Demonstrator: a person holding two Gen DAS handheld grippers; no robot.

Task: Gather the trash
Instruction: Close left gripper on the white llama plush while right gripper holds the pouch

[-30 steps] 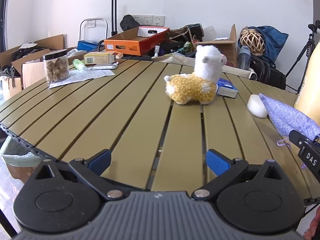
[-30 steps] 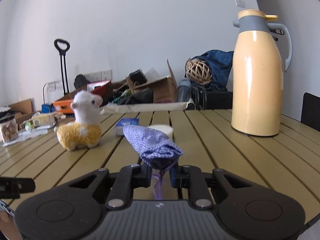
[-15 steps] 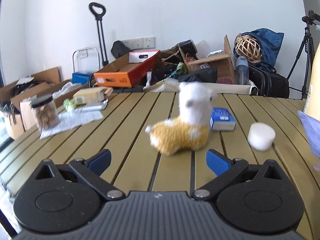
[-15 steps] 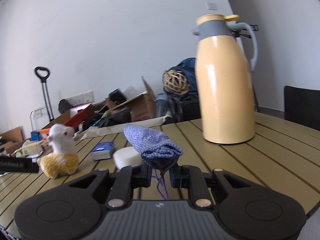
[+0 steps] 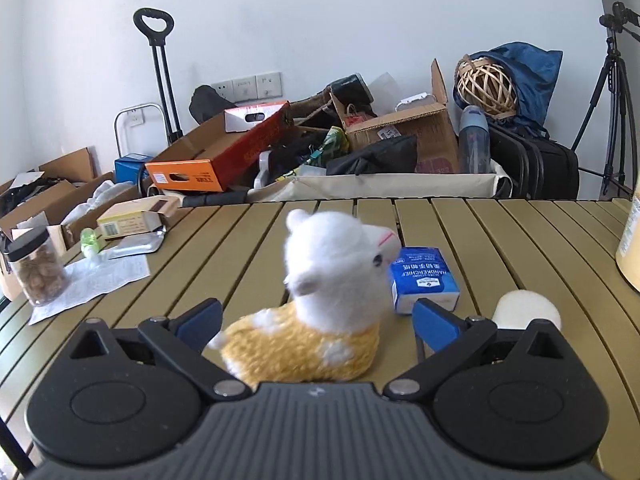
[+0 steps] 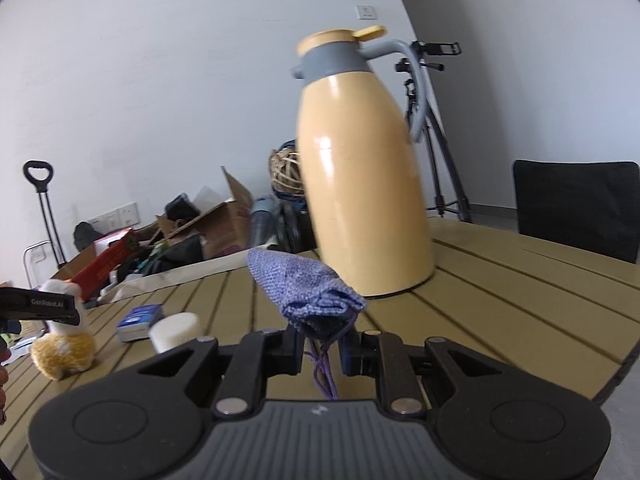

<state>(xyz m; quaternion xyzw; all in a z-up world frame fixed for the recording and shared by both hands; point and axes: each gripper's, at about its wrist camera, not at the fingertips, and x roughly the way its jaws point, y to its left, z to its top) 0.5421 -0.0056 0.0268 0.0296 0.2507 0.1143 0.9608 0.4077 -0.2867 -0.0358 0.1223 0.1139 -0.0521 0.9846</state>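
On a slatted olive-green tabletop (image 5: 500,236), the left gripper (image 5: 316,322) hangs with its blue-padded jaws spread wide to either side of a plush alpaca toy with a white head and yellow woolly body (image 5: 320,312), the pads clear of the fur and nothing clasped. Just beside the toy's head lies a small blue packet of paper handkerchiefs (image 5: 424,280), and near that a white, round foam-like puck (image 5: 526,310), partly hidden by the gripper's right finger. At the table's far left edge stand a clear jar with a black lid and brown contents (image 5: 36,270), a printed paper sheet (image 5: 92,284) and an open yellowish carton (image 5: 132,218). The right gripper (image 6: 320,346) has its jaws clenched on the gathered neck of a small purple knitted drawstring pouch (image 6: 304,292), which juts up and forward above the table, its cord dangling between the fingers. Behind the pouch stands a tall cream-yellow thermos jug with a grey collar and handle (image 6: 360,184), upright on the tabletop.
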